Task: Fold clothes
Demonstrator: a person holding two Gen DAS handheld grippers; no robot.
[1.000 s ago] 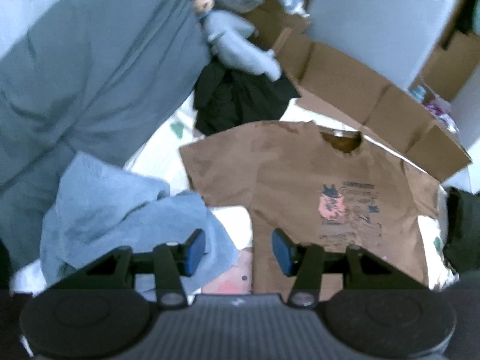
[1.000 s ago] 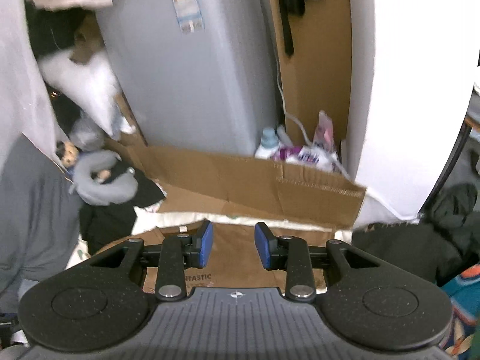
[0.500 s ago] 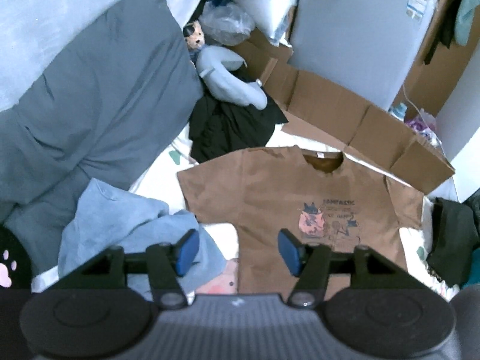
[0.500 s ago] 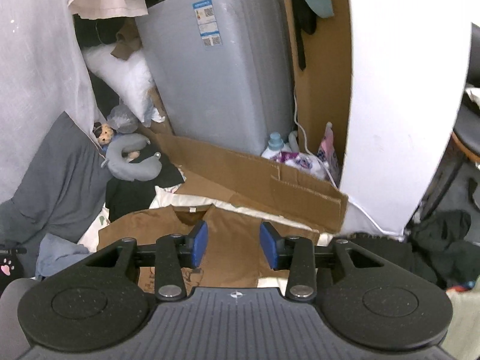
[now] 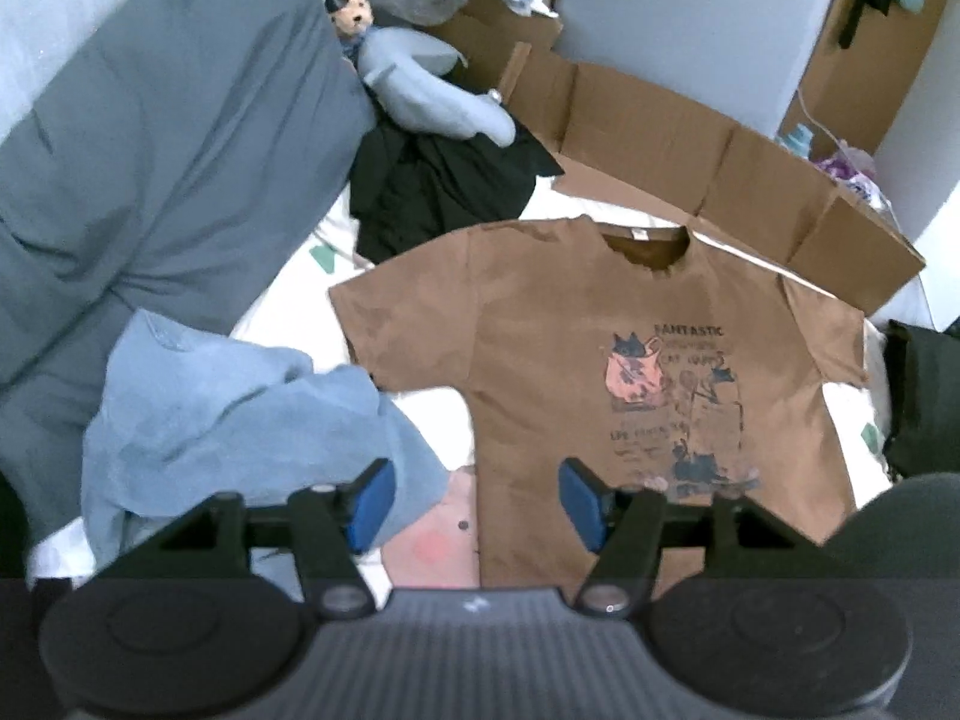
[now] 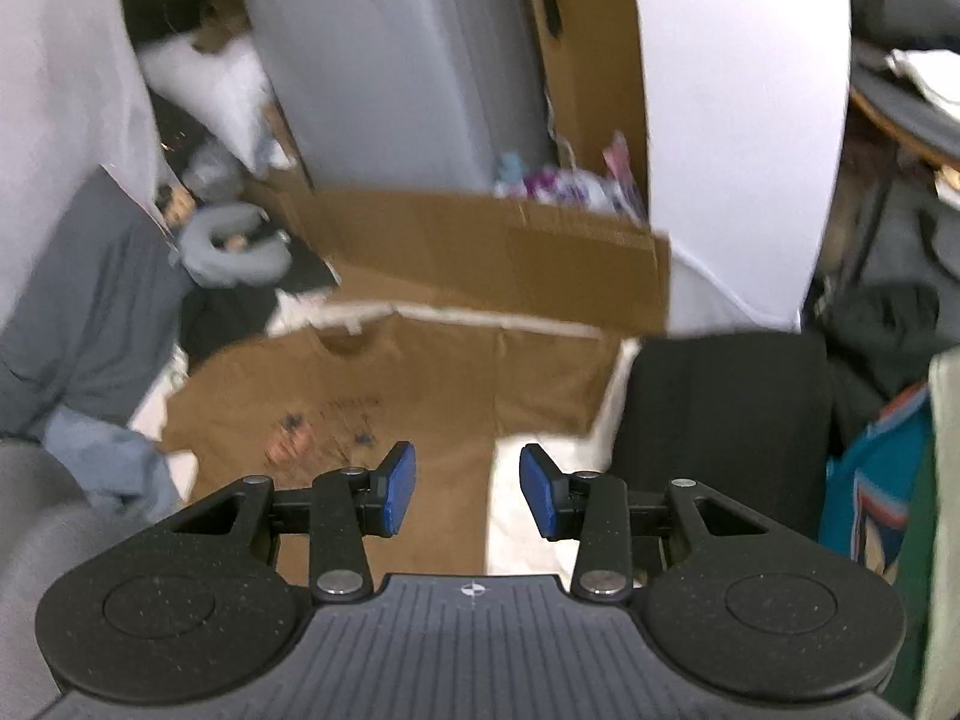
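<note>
The brown T-shirt [image 5: 570, 324] lies flat on the bed [image 5: 282, 294], limp and light, so with my left jaws [image 5: 474, 504] and right jaws [image 6: 461, 489] spread and empty, I'd pinch its sleeve edges.

White wall [image 6: 738, 120], grey appliance [image 6: 390, 48], flattened cardboard [image 5: 690, 144] behind bed.
</note>
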